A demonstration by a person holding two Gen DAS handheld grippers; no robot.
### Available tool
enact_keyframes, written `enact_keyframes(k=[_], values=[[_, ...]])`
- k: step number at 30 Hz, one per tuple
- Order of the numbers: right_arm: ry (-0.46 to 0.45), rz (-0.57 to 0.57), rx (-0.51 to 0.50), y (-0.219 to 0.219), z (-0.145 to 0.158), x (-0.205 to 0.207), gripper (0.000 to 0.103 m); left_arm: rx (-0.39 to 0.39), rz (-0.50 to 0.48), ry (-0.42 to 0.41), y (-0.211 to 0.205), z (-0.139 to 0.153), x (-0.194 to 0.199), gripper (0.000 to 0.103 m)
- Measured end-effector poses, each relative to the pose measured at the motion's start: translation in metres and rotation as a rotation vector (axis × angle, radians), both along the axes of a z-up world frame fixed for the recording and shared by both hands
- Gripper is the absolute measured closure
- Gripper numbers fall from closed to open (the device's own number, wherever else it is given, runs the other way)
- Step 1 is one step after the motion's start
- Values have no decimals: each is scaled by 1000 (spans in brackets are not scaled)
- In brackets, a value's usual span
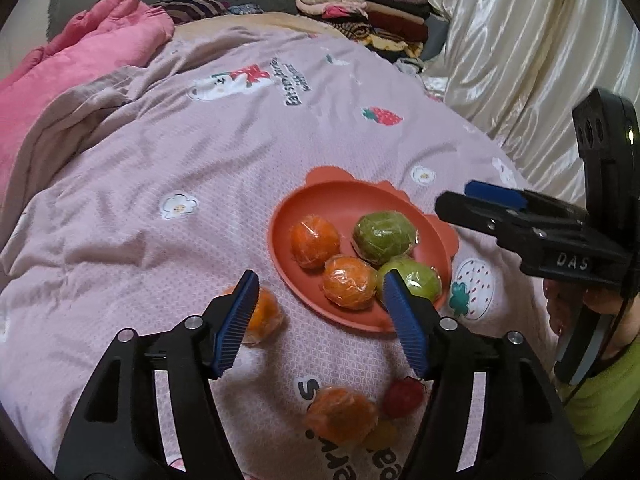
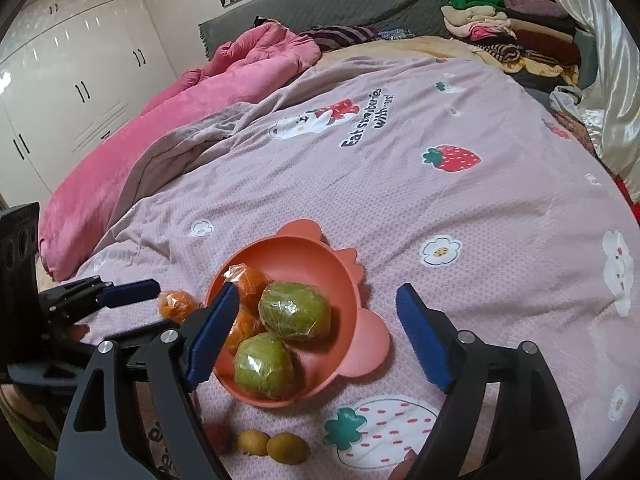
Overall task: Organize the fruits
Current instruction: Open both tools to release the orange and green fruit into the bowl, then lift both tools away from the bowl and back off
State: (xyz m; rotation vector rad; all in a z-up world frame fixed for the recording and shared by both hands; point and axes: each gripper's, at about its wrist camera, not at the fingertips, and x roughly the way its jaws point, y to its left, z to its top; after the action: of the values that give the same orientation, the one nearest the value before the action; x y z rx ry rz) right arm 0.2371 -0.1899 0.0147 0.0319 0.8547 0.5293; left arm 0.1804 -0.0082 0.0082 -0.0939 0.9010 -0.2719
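An orange-red plate (image 1: pixel 332 188) (image 2: pixel 360 340) lies on the pink bedspread. It holds two wrapped oranges (image 1: pixel 315 240) and two wrapped green fruits (image 1: pixel 384 236) (image 2: pixel 294 310). My left gripper (image 1: pixel 320 280) hovers open over the plate's near edge, with nothing between its pads. One loose orange (image 1: pixel 266 316) (image 2: pixel 176 304) lies left of the plate, behind the left finger. Another orange (image 1: pixel 340 412), a small red fruit (image 1: pixel 404 396) (image 2: pixel 218 436) and two small yellow fruits (image 2: pixel 253 442) lie nearer. My right gripper (image 2: pixel 318 290) (image 1: pixel 456 200) stands wide open above the plate, empty.
A pink blanket (image 2: pixel 180 120) is bunched along the left side of the bed. Folded clothes (image 1: pixel 372 12) are stacked at the far end and a cream curtain (image 1: pixel 520 60) hangs on the right. White wardrobe doors (image 2: pixel 72 80) stand at the left. A hand and green sleeve (image 1: pixel 600 392) hold the right gripper.
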Motion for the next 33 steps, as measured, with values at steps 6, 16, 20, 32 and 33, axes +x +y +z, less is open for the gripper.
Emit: enact_keyframes(k=[6, 16, 20, 32, 33], values=[[-29, 3, -7, -4, 8, -12, 15, -6, 22, -15, 8, 4, -6, 34], [-36, -5, -12, -8, 14, -27, 10, -20, 47, -33, 13, 7, -15, 17], [-48, -6, -28, -8, 18, -32, 9, -27, 57, -42, 17, 10, -17, 13], [-78, -9, -34, -5, 31, -45, 8, -64, 97, -73, 38, 23, -29, 10], [-81, -9, -34, -6, 32, -46, 8, -66, 102, -75, 40, 24, -30, 10]])
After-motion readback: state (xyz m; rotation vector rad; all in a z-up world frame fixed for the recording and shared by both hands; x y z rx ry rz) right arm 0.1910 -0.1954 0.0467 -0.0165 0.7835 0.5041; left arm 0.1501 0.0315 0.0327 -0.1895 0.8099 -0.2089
